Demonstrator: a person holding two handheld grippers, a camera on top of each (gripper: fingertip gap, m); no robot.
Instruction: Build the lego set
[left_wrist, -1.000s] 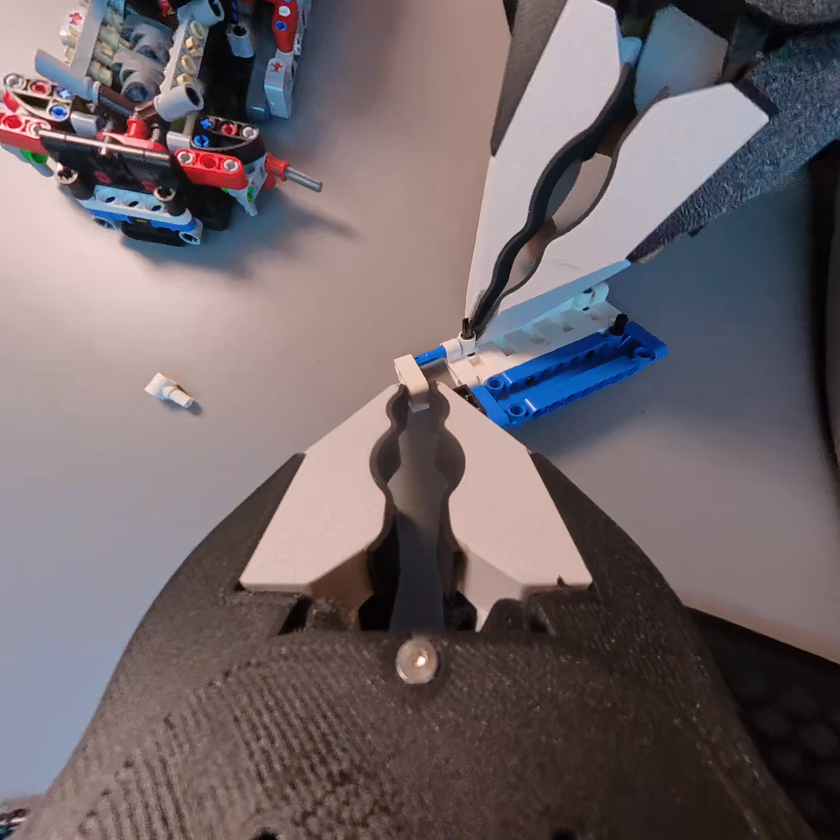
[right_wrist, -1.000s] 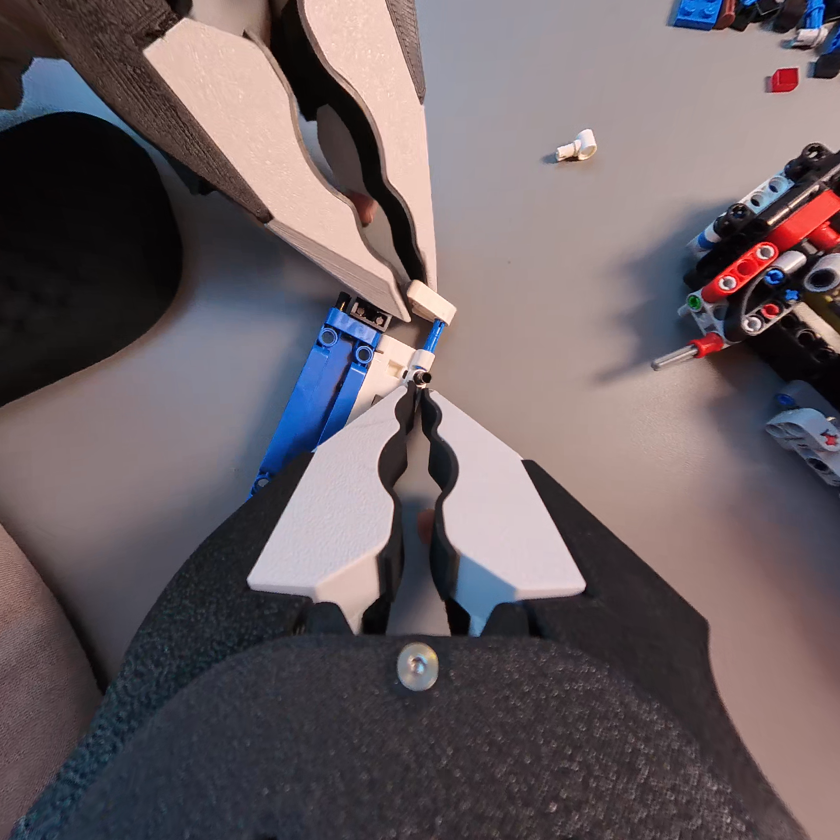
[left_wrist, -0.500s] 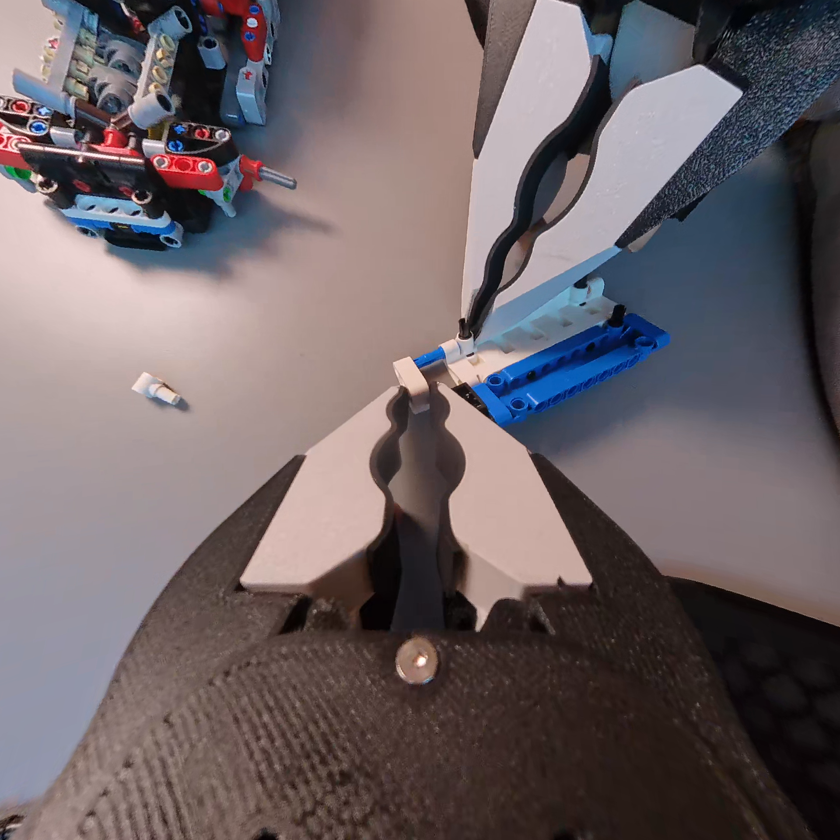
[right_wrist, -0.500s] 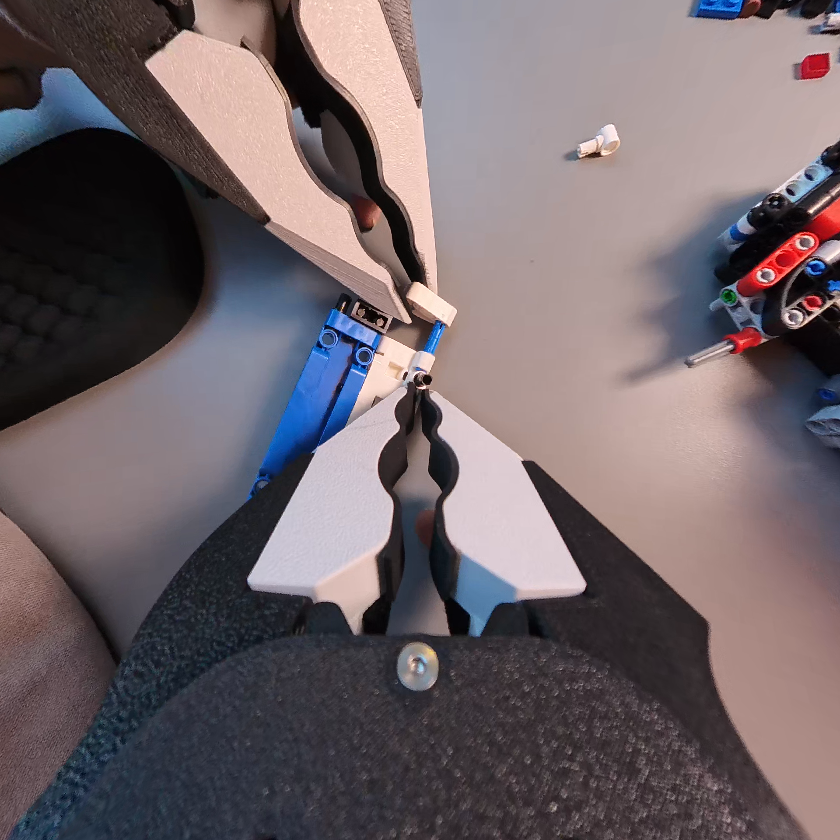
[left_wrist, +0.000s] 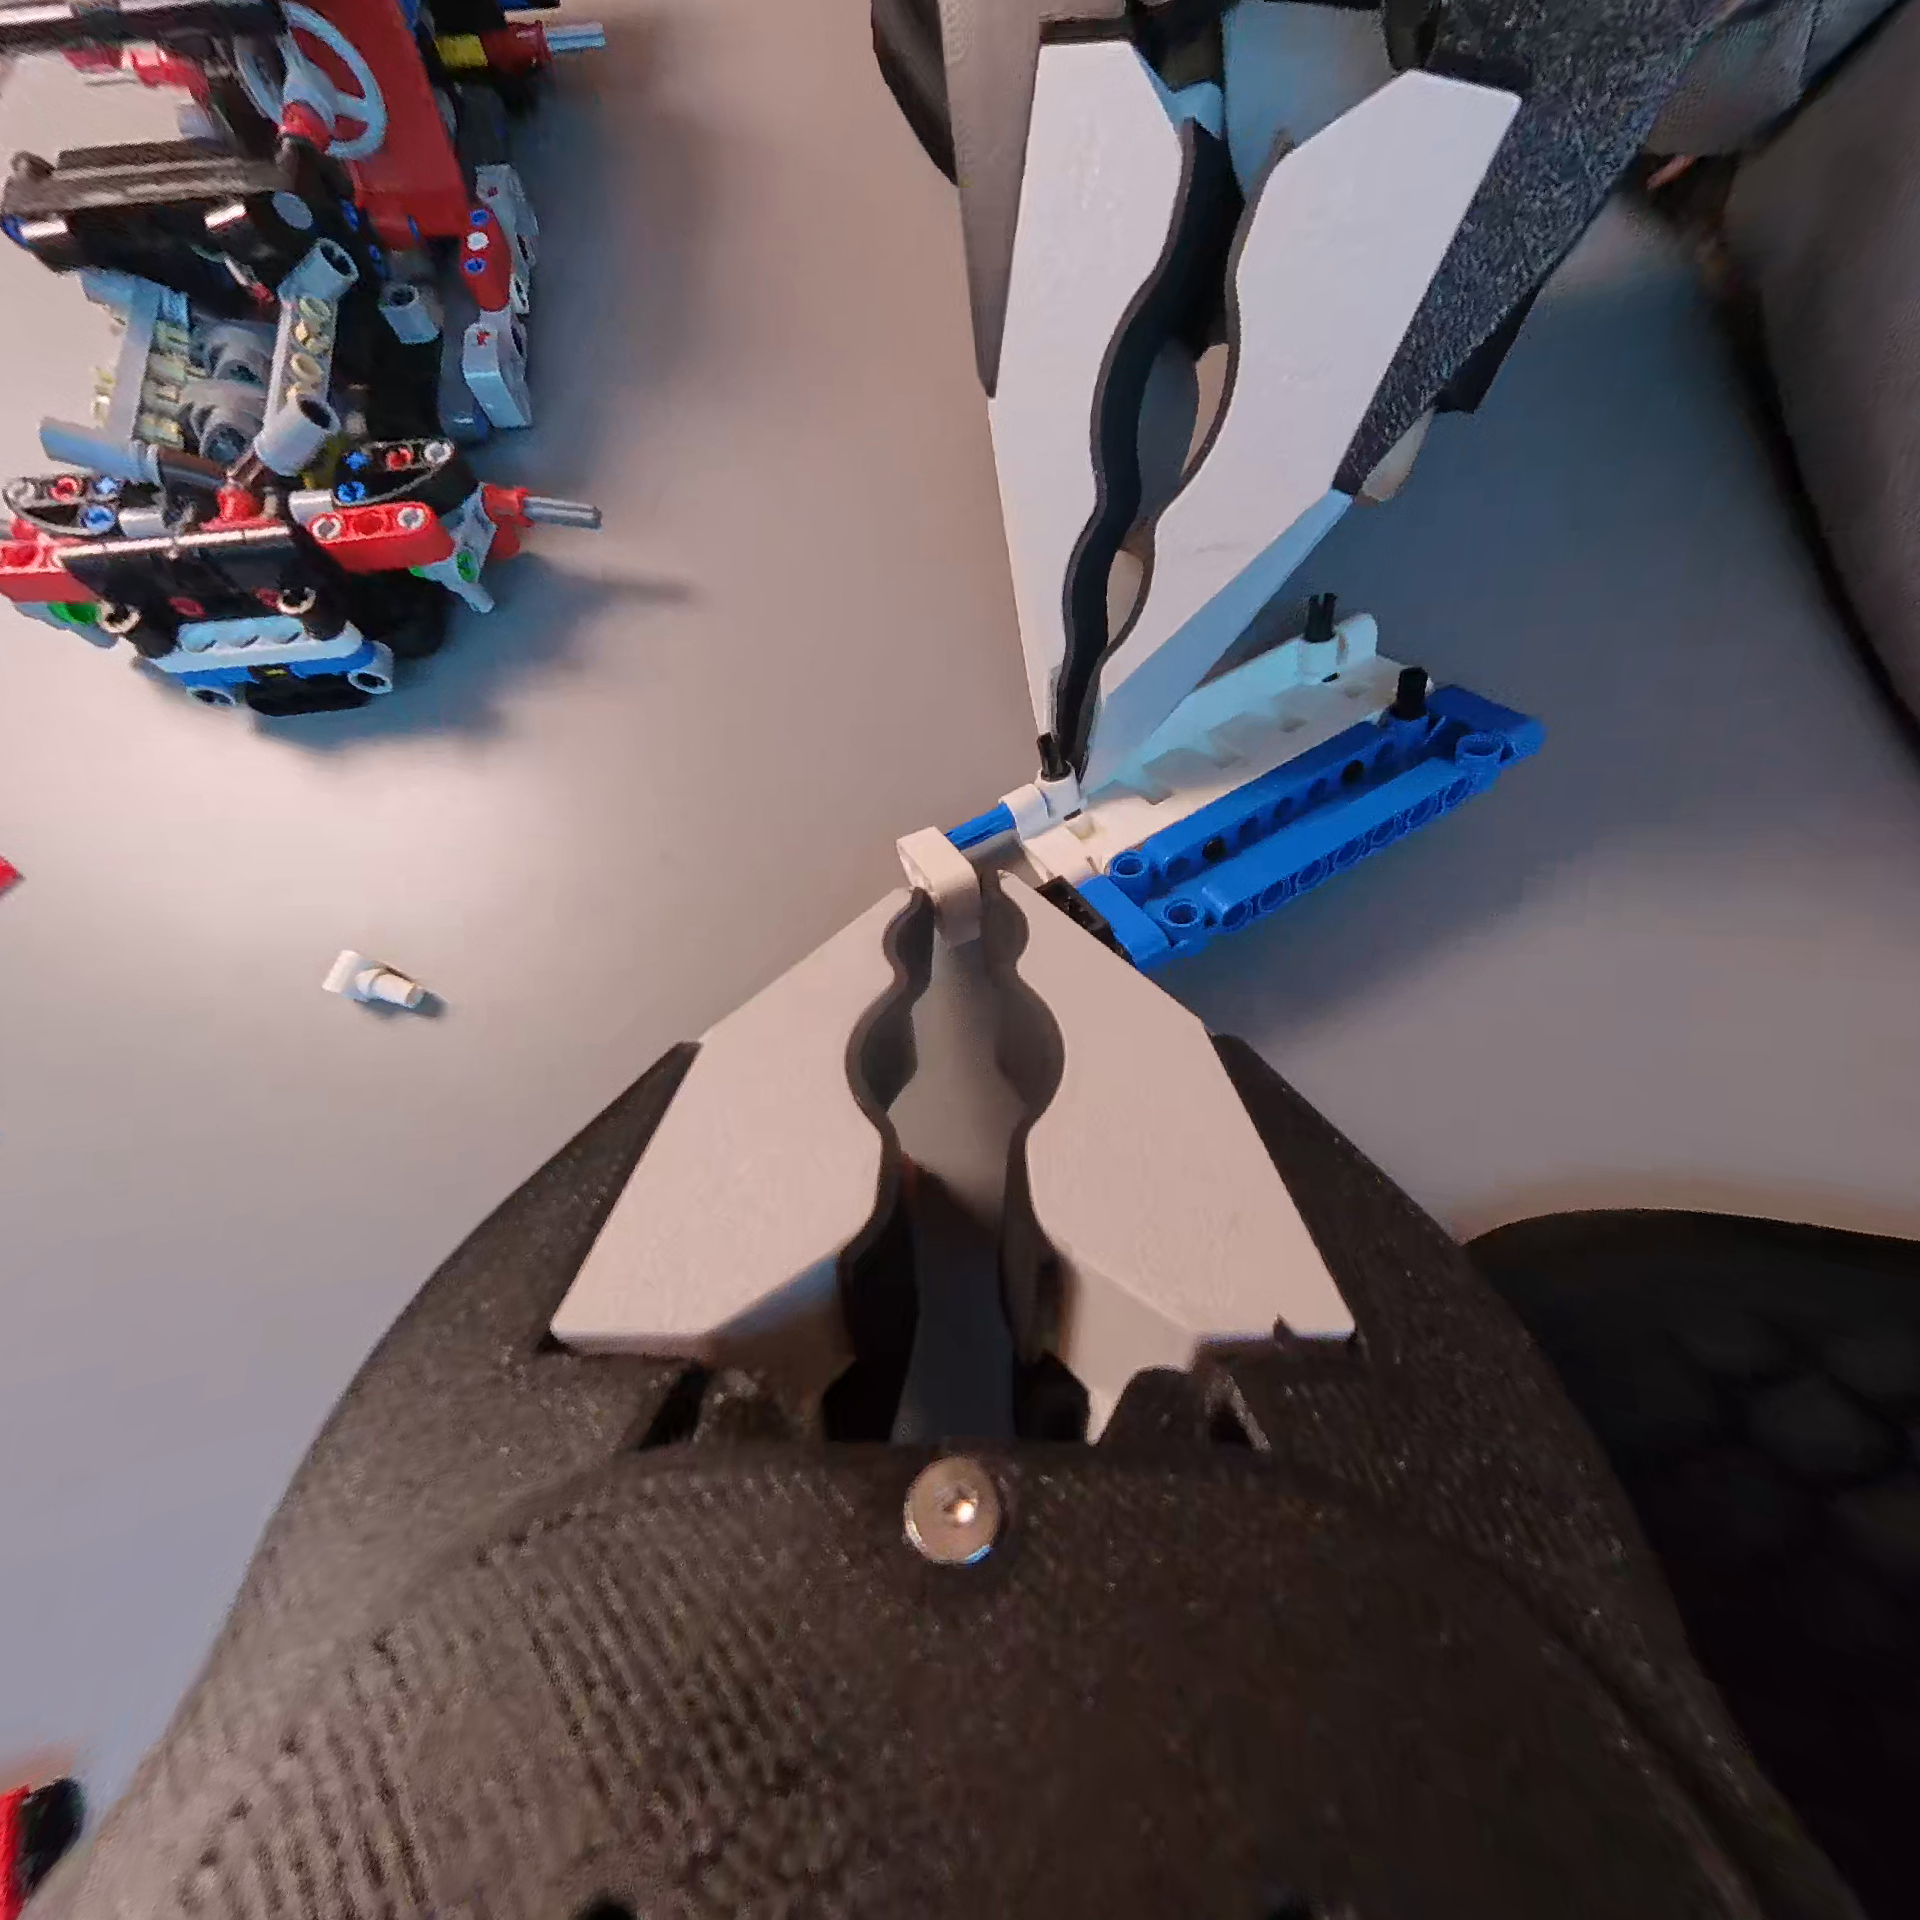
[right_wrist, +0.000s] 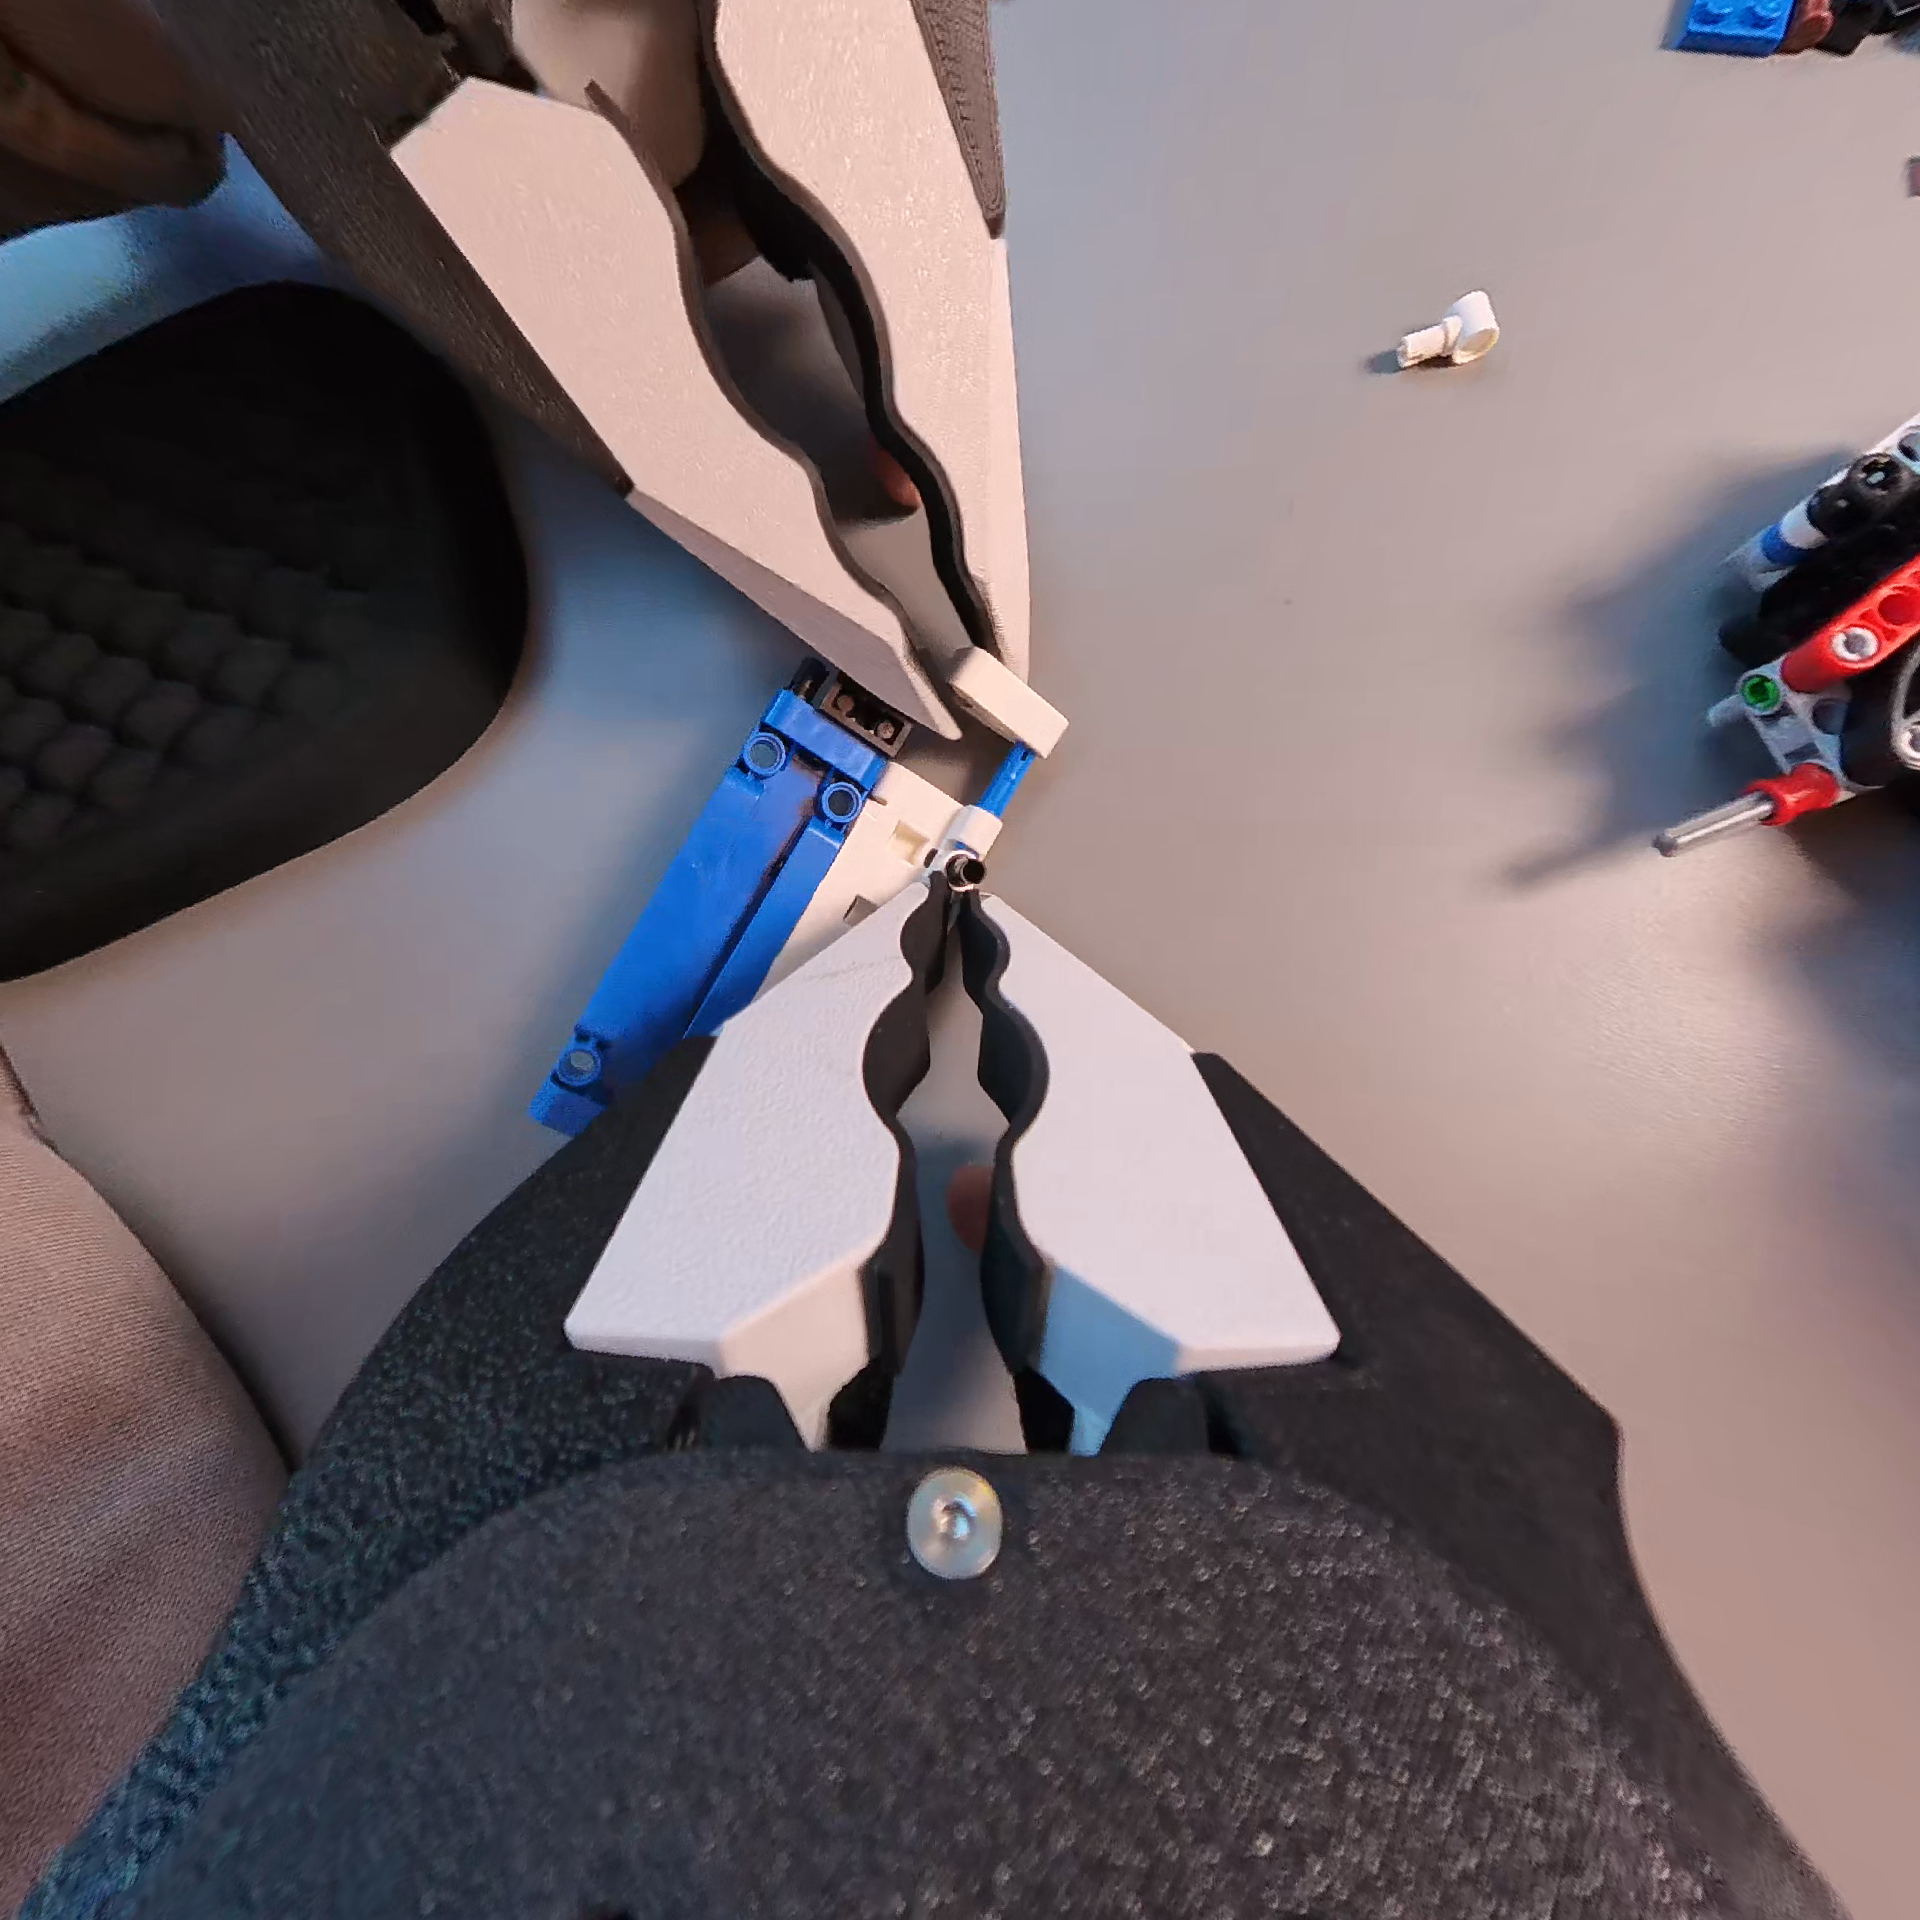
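Observation:
My left gripper (left_wrist: 956, 914) is shut on a small light grey connector (left_wrist: 940, 878), which sits on the end of a blue axle (left_wrist: 977, 828). The axle runs into a white connector (left_wrist: 1039, 802) on a blue and white sub-assembly (left_wrist: 1299, 831) lying on the grey table. My right gripper (right_wrist: 954, 896) is shut on a black pin (right_wrist: 966, 871) at that white connector (right_wrist: 971, 829). In the right wrist view the left gripper (right_wrist: 982, 686) comes in from the top, holding the grey connector (right_wrist: 1013, 707) on the axle (right_wrist: 1003, 774). The blue beams (right_wrist: 717, 914) lie to the left.
A large partly built red, black and grey model (left_wrist: 260, 416) stands at the far left, and also shows in the right wrist view (right_wrist: 1849, 675). A loose white connector (left_wrist: 369, 979) (right_wrist: 1449, 338) lies on the table. A dark seat cushion (right_wrist: 208, 623) is beyond the table edge. My left and right fingertips are right by each other.
Both grippers keep their grips on the same parts. The views have shifted slightly, so the big model and loose white connector sit elsewhere in frame.

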